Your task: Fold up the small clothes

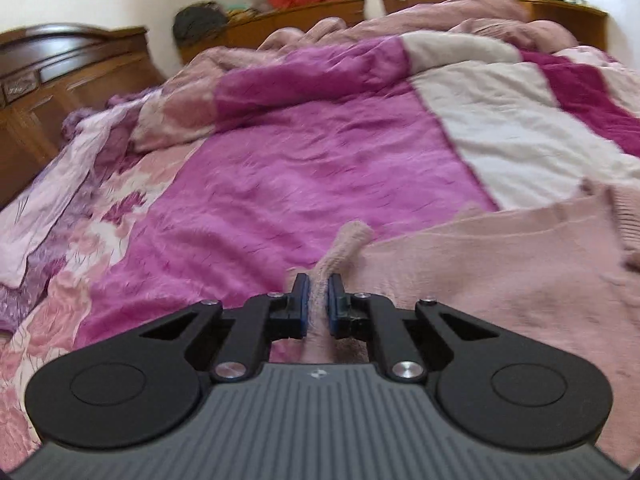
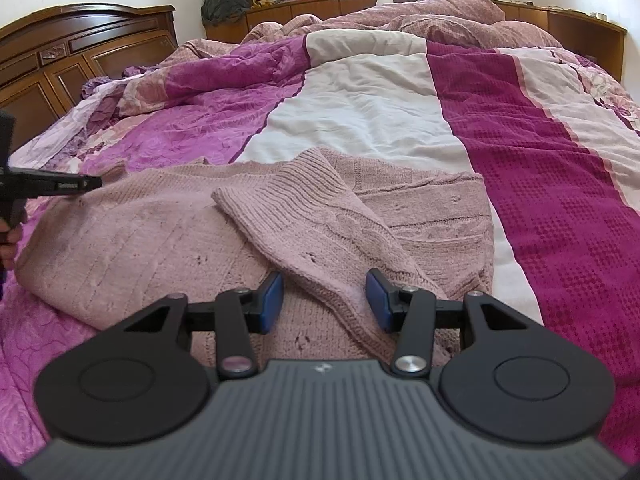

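A pink knitted sweater (image 2: 160,240) lies spread on the bed, one sleeve (image 2: 304,220) folded diagonally across its body. My left gripper (image 1: 316,300) is shut on a pinched ridge of the sweater's (image 1: 500,280) left edge, and the knit stands up between the blue pads. In the right wrist view the left gripper (image 2: 94,183) shows at the far left, at that same edge. My right gripper (image 2: 326,300) hovers open over the near part of the sweater. The folded sleeve runs under the gap between its fingers, and the pads do not press on it.
A rumpled bedcover (image 1: 280,160) in magenta, white and dark pink stripes lies under the sweater. A wooden headboard (image 2: 80,48) stands at the left, low wooden cabinets (image 2: 320,6) at the far end under a window. Bunched bedding (image 2: 440,12) is piled at the back. A hand (image 2: 10,240) holds the left gripper.
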### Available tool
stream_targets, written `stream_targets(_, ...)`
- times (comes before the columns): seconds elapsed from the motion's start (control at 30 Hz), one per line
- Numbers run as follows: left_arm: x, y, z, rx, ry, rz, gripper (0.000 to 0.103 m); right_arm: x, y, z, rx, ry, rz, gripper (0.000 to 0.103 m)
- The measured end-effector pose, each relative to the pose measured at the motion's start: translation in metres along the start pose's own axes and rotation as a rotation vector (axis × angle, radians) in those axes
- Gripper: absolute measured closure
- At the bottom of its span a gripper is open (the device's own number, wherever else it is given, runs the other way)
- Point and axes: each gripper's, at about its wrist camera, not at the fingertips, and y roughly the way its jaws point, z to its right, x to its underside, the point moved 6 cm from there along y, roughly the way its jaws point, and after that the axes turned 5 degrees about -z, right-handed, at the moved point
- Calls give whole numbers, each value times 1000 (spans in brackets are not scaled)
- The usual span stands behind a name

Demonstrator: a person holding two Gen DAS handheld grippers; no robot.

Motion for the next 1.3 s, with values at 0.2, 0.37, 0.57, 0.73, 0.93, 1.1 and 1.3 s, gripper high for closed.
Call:
stream_targets(0.2,7,17,-6,-37,19,-17,91,-2,1,-1,6,-20,-8,55)
stream_targets(0.37,6,10,-8,-40,-16,-30,80,-8,-3,-8,24,-79,2,55)
stream_targets(0.57,7,-26,-9,25,-100,-52,68,-12,-4,-19,4,-153,21,55)
stream_targets(0.73,13,-65,10,60,-92,-33,54,-16,0,-23,-18,-175,29,55)
stream_targets(0.93,27,-91,49,93,-66,-47,52,-15,11,-25,-30,-176,14,55)
stream_targets(1.1,41,-87,78,134,-83,-101,52,-16,17,-25,-42,-153,21,55)
stream_targets(1.3,46,-77,96,152,-83,-115,52,-19,23,-24,-50,-150,31,74)
